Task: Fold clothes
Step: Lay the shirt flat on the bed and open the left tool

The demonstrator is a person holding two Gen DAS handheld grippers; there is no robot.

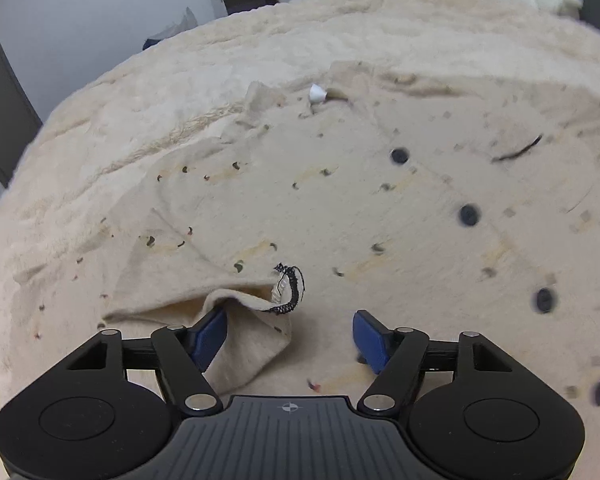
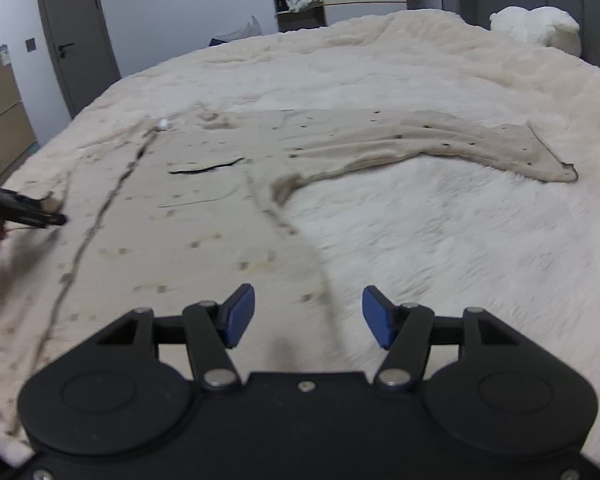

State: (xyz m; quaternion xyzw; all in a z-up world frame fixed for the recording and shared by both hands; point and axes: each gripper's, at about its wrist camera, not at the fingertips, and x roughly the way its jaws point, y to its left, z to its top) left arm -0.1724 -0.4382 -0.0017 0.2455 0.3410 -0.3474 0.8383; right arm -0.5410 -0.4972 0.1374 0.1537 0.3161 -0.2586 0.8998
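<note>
Left wrist view: cardigan [image 1: 380, 200] lies spread face-up on the furry bed [image 1: 180, 80], buttons up the front. My left gripper [image 1: 288, 340] is spread wide, its left pad tucked under the cuff [image 1: 252, 320] of a sleeve doubled onto the body. Right gripper [image 2: 308, 316] is released too, over the side seam; the other sleeve [image 2: 440, 148] stretches out flat. To grip cleanly I'd pinch the cuff through both layers, keep low, avoid dragging the body.

cardigan [image 1: 340, 208]: matt beige knit cloth, dark glossy buttons [image 1: 468, 215] | blanket [image 2: 440, 232] ahead of the right gripper [image 2: 308, 316]: cream shaggy pile | gripper bodies: matt black plastic, metal pins | pads [image 2: 239, 314]: smooth blue
</note>
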